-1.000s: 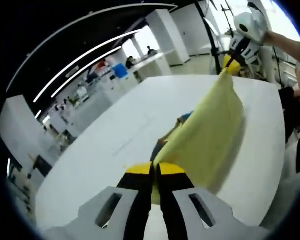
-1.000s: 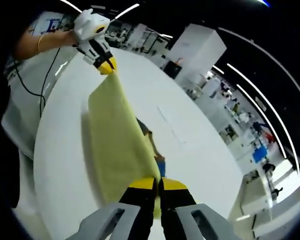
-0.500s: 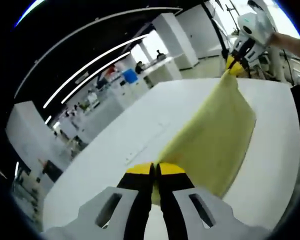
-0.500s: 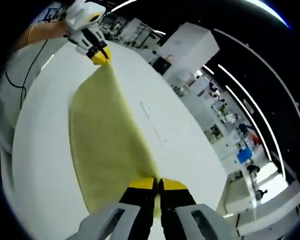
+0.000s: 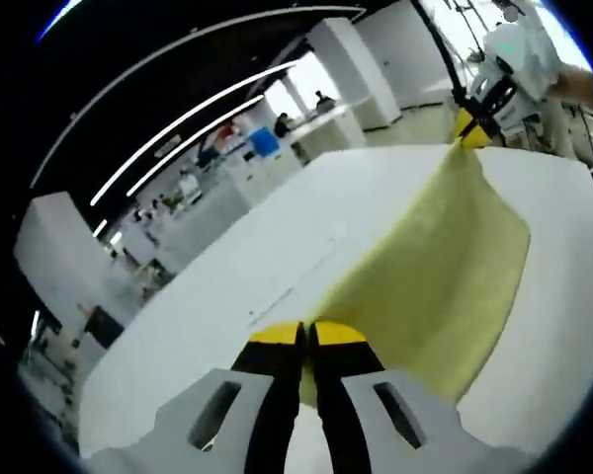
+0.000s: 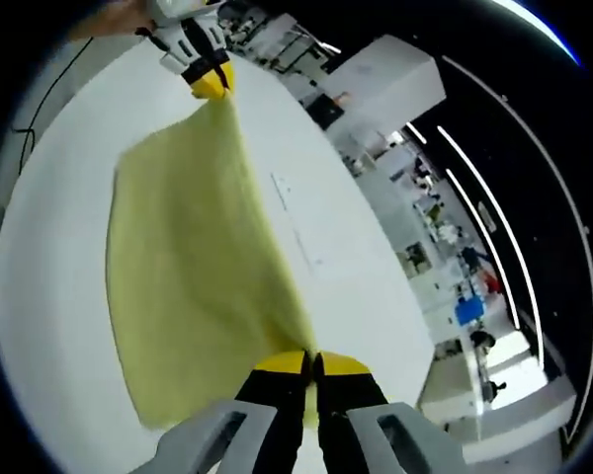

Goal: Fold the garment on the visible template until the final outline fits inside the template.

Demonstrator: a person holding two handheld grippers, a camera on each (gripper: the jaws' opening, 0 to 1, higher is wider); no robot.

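The yellow garment (image 5: 435, 286) hangs stretched between the two tools above the white desk (image 5: 277, 267): the left tool (image 5: 307, 336), at the bottom centre of the left gripper view, has its jaws pressed together on one corner, and the right tool (image 5: 466, 126), seen at the upper right of that view, pinches the far corner. In the right gripper view the same holds in mirror: the right tool (image 6: 311, 361) at the bottom centre is clamped on the cloth, and the left tool (image 6: 211, 83) grips it at the upper left. Compared with a second ago, the cloth now spreads wider and flatter across both frames, and the dark and blue patch that showed under its edge near the frame centre is no longer visible. That suggests the sheet is being carried outward and lowered, likely to lay it flat or to bring one edge over for a fold. Faint thin markings (image 6: 295, 215) on the desk, right of the cloth's upper edge in the right gripper view, may be the template; I cannot tell its full outline, so whether the garment fits it is not yet judgeable.
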